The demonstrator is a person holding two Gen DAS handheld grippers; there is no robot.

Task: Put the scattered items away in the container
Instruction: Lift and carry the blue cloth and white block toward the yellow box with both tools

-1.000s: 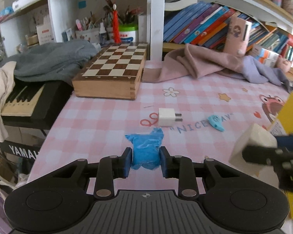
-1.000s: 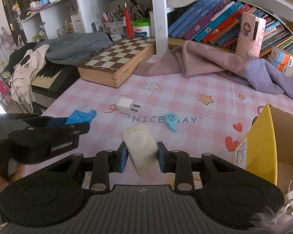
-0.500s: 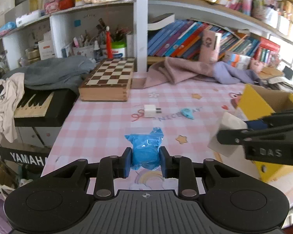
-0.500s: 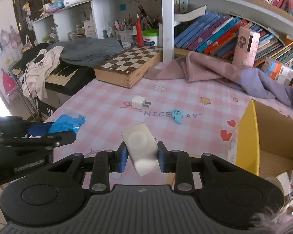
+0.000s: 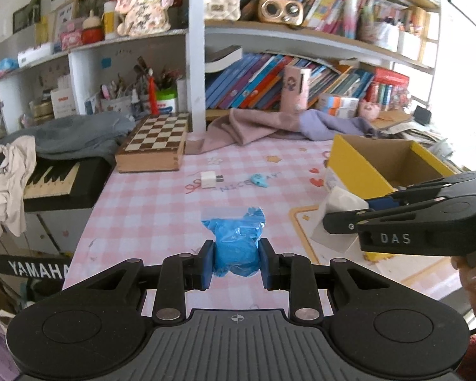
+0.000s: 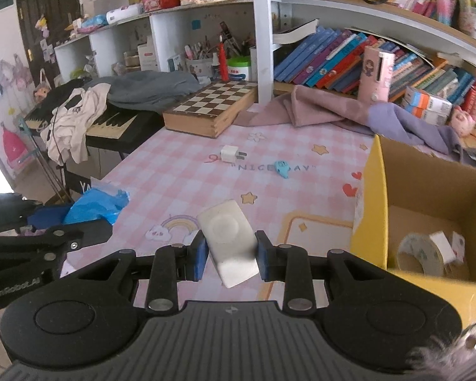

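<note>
Left wrist view: the left claw (image 5: pixel 236 265) is clamped on a crumpled blue plastic bag (image 5: pixel 236 246), held above the pink checked worktop (image 5: pixel 149 209). To its right, the right claw (image 6: pixel 228 255) grips a white rounded block (image 6: pixel 228 238) between its blue pads, just beside the yellow cardboard box (image 6: pixel 369 203). Inside the box lie a roll of tape (image 6: pixel 420 254) and small white pieces. Farther out on the worktop rest a white plug adapter (image 5: pixel 210 180) and a small light-blue toy (image 5: pixel 259 180), near each other. Beyond them sits a wooden chessboard box (image 5: pixel 155 146), with pink and purple cloths (image 5: pixel 269 125) and bookshelves behind.
</note>
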